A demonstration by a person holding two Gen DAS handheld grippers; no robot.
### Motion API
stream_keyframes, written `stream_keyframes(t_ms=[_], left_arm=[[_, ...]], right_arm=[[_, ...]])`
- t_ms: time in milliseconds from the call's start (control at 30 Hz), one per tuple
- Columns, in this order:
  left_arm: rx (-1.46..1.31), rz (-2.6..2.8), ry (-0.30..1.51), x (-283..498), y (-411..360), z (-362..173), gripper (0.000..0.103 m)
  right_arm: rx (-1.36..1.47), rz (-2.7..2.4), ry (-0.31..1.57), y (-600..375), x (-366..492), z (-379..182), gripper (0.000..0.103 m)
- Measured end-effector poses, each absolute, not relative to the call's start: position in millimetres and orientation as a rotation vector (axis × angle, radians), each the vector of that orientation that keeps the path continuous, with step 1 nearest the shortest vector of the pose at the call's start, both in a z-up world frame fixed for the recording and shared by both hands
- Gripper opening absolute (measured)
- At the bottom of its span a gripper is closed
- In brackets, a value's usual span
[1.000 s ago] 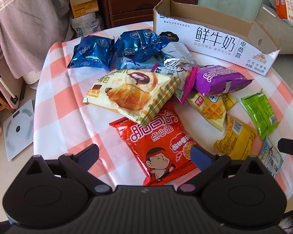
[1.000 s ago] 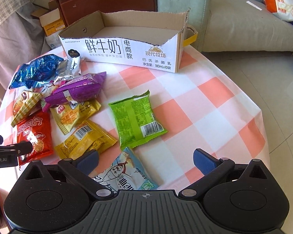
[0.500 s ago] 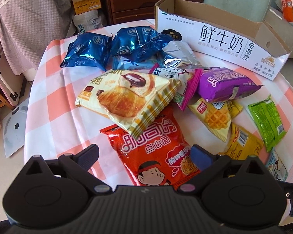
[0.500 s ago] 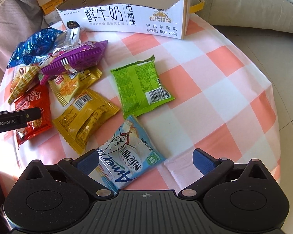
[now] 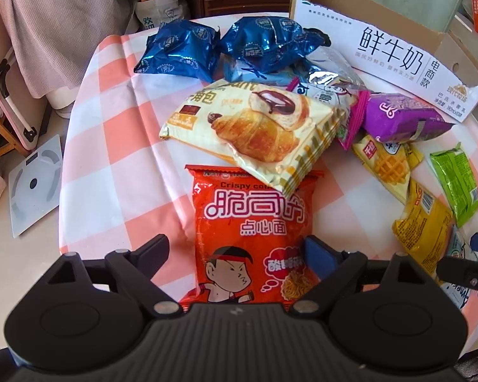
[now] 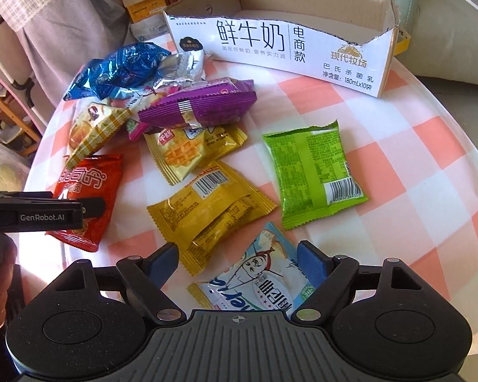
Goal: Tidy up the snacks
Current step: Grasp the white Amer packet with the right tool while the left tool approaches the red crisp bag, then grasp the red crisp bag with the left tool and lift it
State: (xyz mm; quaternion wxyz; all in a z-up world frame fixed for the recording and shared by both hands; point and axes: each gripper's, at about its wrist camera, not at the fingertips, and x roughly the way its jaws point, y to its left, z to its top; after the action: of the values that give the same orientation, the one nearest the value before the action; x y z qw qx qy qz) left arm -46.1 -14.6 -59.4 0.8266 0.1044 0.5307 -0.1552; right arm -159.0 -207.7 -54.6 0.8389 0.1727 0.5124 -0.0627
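Observation:
Several snack packets lie on a round table with a pink-and-white checked cloth. My left gripper is open, its jaws on either side of a red noodle packet whose top lies under a cream croissant packet. My right gripper is open, its jaws on either side of a light-blue-and-white packet. A cut-open white milk carton box stands empty at the table's back. The left gripper also shows in the right wrist view, over the red packet.
Blue foil packets, a purple packet, a yellow waffle packet, a dark yellow packet and a green packet lie between the grippers and the box. A cloth-covered object, a cardboard box and a bathroom scale are off the table's left.
Both grippers have moved forward and down toward the table. The red packet now lies between the left jaws and the light-blue packet between the right jaws. No packet has moved.

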Motion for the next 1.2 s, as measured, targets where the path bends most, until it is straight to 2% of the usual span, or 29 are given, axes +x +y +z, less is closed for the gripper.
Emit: stream_keyframes(t_ms=[133, 433, 767, 833, 867, 900, 933, 1033, 1200], left_arm=[[0.206, -0.334, 1.106, -44, -4, -56, 0.090], [0.208, -0.380, 1.117, -45, -13, -60, 0.091], [0.302, -0.407, 1.068, -59, -25, -68, 0.091], [0.295, -0.420, 1.062, -60, -25, -67, 0.086], [0.288, -0.430, 1.062, -60, -24, -66, 0.080], [0.280, -0.443, 1.064, -61, -23, -65, 0.075], [0.277, -0.451, 1.065, -61, -22, -64, 0.074], [0.272, -0.471, 1.056, -63, -17, -62, 0.069], [0.253, -0.492, 1.053, -67, -6, -61, 0.066]], right_arm=[[0.436, -0.204, 1.057, -222, -168, -45, 0.084], [0.556, -0.379, 1.191, -246, -184, -57, 0.085], [0.481, -0.359, 1.226, -213, -163, -69, 0.084], [0.434, -0.334, 1.214, -202, -160, -71, 0.076], [0.396, -0.325, 1.205, -196, -159, -71, 0.072], [0.347, -0.307, 1.187, -189, -159, -70, 0.060], [0.316, -0.276, 1.173, -184, -159, -70, 0.054], [0.296, -0.191, 1.147, -176, -157, -68, 0.049], [0.278, -0.084, 1.114, -164, -157, -64, 0.049]])
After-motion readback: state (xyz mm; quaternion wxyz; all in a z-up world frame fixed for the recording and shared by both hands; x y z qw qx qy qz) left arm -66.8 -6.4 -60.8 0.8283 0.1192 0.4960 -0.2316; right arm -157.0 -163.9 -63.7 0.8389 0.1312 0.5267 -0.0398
